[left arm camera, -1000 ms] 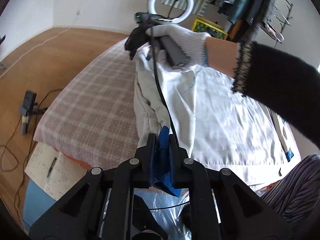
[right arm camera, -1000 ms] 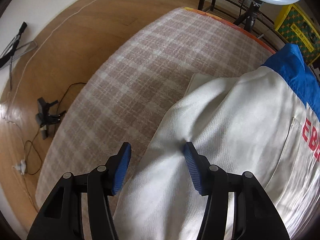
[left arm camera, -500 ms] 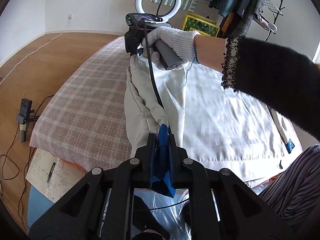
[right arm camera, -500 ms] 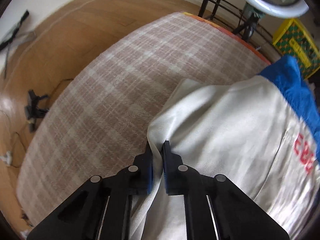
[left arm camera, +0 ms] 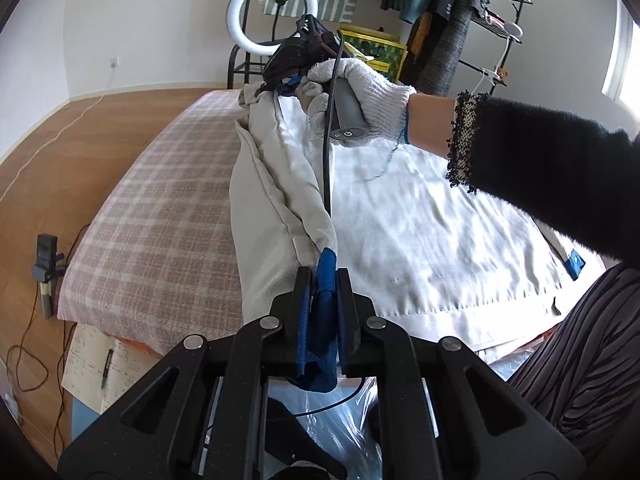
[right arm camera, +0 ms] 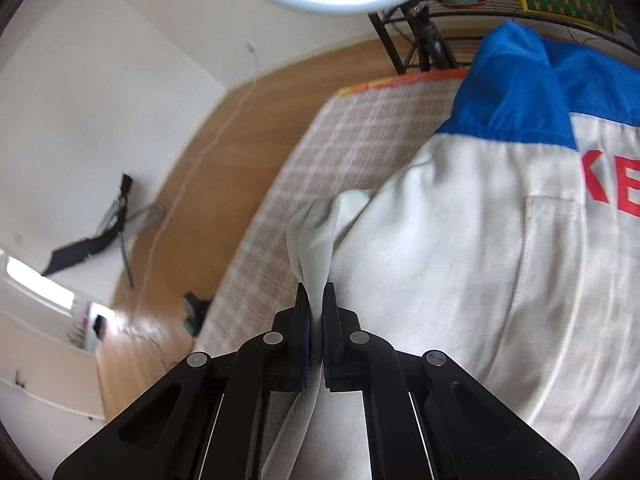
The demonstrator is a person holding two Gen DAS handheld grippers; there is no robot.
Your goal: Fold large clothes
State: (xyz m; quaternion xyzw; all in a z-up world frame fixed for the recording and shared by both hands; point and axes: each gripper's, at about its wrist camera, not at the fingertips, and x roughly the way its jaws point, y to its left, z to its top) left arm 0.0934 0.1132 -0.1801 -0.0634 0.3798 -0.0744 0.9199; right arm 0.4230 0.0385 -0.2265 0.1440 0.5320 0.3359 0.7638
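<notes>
A large cream jacket (left arm camera: 420,240) with blue trim lies on the checked bed cover (left arm camera: 160,220). Its left side is raised into a long ridge between my two grippers. My left gripper (left arm camera: 322,280) is shut on the blue cuff (left arm camera: 324,320) at the near end. At the far end a gloved hand (left arm camera: 360,92) holds my right gripper (left arm camera: 280,80), shut on cream cloth. The right wrist view shows that gripper (right arm camera: 316,300) pinching a cream fold (right arm camera: 316,236), with the blue collar (right arm camera: 516,88) and red letters (right arm camera: 612,184) beyond.
A ring light (left arm camera: 264,12) and a black rack with hanging clothes (left arm camera: 460,20) stand behind the bed. Papers (left arm camera: 96,372) and a small stand with cables (left arm camera: 46,268) lie on the wooden floor at the left. A striped trouser leg (left arm camera: 580,360) is at the right.
My right gripper went from open over the cream cloth to shut on a fold and lifted it. The jacket's left edge rose into a taut ridge. The left gripper kept its hold.
</notes>
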